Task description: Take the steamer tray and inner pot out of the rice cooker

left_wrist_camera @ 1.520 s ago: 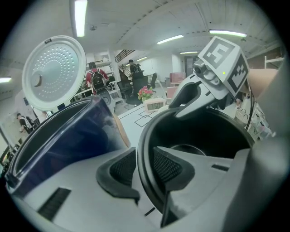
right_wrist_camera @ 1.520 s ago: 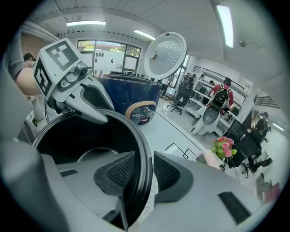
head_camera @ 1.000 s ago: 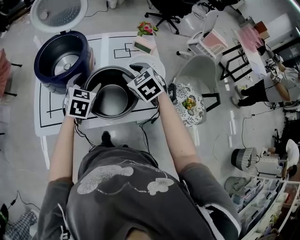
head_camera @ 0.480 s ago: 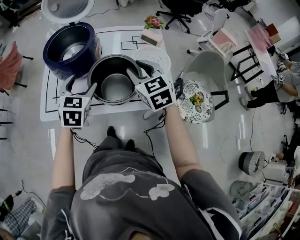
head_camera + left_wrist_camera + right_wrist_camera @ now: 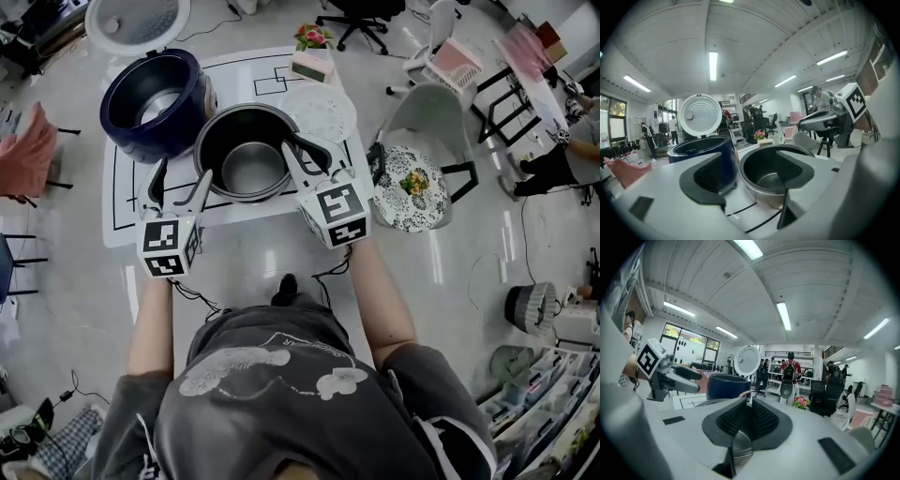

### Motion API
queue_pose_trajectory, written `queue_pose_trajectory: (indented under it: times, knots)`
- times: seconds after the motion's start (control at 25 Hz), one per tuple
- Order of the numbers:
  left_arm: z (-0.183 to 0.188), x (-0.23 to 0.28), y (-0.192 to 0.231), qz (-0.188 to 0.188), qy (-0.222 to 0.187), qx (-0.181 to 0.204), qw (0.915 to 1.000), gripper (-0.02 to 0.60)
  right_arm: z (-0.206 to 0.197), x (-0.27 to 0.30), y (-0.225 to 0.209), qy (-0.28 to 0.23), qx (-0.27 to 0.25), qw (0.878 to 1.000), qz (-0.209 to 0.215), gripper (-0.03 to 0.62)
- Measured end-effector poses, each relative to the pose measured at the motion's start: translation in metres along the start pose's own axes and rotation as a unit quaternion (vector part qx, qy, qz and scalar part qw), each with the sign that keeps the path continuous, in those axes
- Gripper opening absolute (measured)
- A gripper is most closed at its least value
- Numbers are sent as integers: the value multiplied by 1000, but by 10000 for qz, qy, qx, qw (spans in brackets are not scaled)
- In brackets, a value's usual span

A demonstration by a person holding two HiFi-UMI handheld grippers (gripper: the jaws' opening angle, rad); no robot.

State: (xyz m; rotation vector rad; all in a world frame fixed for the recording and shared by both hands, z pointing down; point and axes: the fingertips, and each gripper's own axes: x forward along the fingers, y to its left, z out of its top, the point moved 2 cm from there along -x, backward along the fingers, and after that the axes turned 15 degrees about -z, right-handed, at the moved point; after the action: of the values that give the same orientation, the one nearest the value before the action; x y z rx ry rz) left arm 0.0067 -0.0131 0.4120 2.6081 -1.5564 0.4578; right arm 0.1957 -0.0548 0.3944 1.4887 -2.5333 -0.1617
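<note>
The dark inner pot (image 5: 248,155) stands empty on the white table, beside the navy rice cooker (image 5: 155,94), whose lid (image 5: 136,19) is up. A white round steamer tray (image 5: 321,111) lies on the table behind the pot's right side. My left gripper (image 5: 183,173) hovers open near the pot's left front, holding nothing; its view frames the pot (image 5: 773,173) and cooker (image 5: 703,147) between the jaws. My right gripper (image 5: 302,150) is over the pot's right rim. Its jaws are closing, and in its own view they (image 5: 746,420) meet with nothing between them.
A small box with flowers (image 5: 312,56) sits at the table's far edge. To the right of the table (image 5: 122,206) stands a chair with a patterned cushion (image 5: 412,187). Cables hang off the table's front edge. People and office chairs are farther back.
Both grippers have drawn back from the pot's rim toward the person and risen. The right jaws have come together. The pot stays on the table.
</note>
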Motion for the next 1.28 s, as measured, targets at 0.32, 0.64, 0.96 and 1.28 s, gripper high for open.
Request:
queue_pose_trajectory:
  times: [0.32,0.64,0.96,1.28]
  knots:
    - [-18,-62,30,72,-179,7,9998,264,24,-10,39,-163,560,9976,-380,28]
    - [-32,-110,60,64,-395,-98,9991,27,30,-30,95,117,121,9980,-615,26]
    - [-42,-141,70,-495,-382,-129,9980,6,40,-57,131,201,263,9937,-1069,26]
    - [-65,-183,51,-1054,-185,-78,9942,6,37,-96,176,255,396,9918,-1185,26]
